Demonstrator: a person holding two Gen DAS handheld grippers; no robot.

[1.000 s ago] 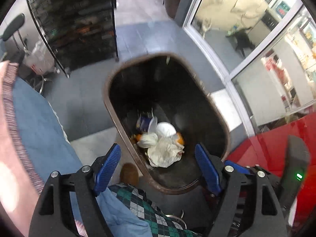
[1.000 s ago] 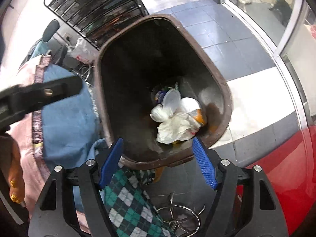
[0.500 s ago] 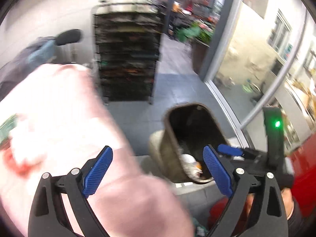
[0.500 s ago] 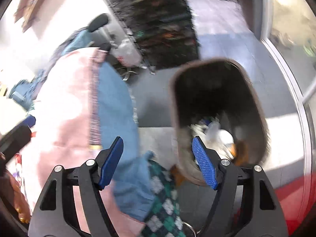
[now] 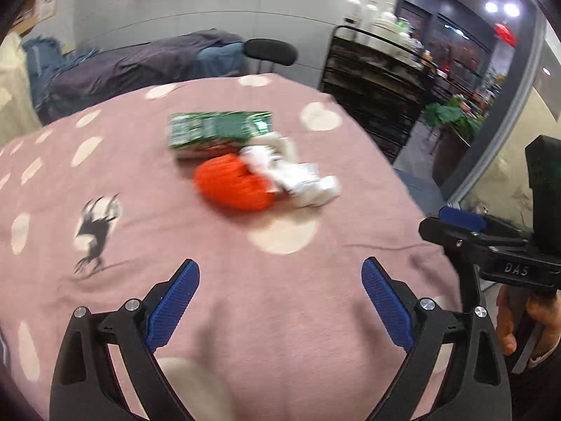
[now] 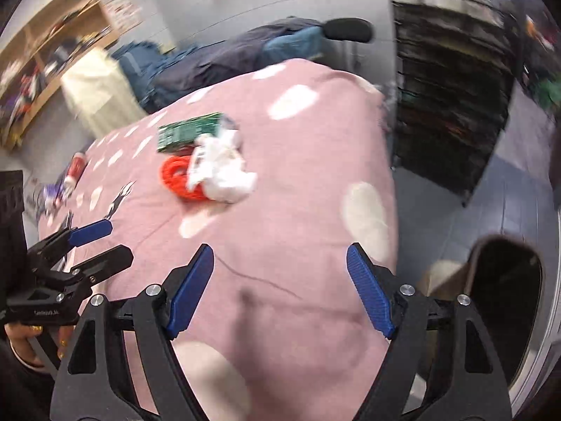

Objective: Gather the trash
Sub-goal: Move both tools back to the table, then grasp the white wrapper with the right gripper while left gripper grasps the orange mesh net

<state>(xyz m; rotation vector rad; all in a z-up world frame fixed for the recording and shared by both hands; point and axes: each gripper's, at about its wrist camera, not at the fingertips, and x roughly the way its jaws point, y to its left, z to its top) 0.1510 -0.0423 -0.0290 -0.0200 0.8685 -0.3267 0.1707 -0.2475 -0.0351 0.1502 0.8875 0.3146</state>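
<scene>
On a pink spotted cloth (image 5: 245, 280) lies a pile of trash: a green packet (image 5: 219, 129), an orange crumpled piece (image 5: 233, 186) and white crumpled paper (image 5: 298, 175). The pile also shows in the right wrist view: the packet (image 6: 189, 131), the orange piece (image 6: 175, 179) and the white paper (image 6: 222, 170). My left gripper (image 5: 280, 301) is open and empty, short of the pile. My right gripper (image 6: 278, 287) is open and empty, also short of it. The brown bin (image 6: 505, 287) stands on the floor at lower right.
A black wire rack (image 5: 378, 101) stands behind the cloth to the right. A chair with dark clothes (image 5: 140, 66) is at the back. A wooden shelf (image 6: 42, 63) is at far left. The right gripper shows at the left view's edge (image 5: 491, 245).
Both grippers have swung up and away from the bin, where they looked down on the trash inside, and now face the cloth with the trash pile. Both stay open.
</scene>
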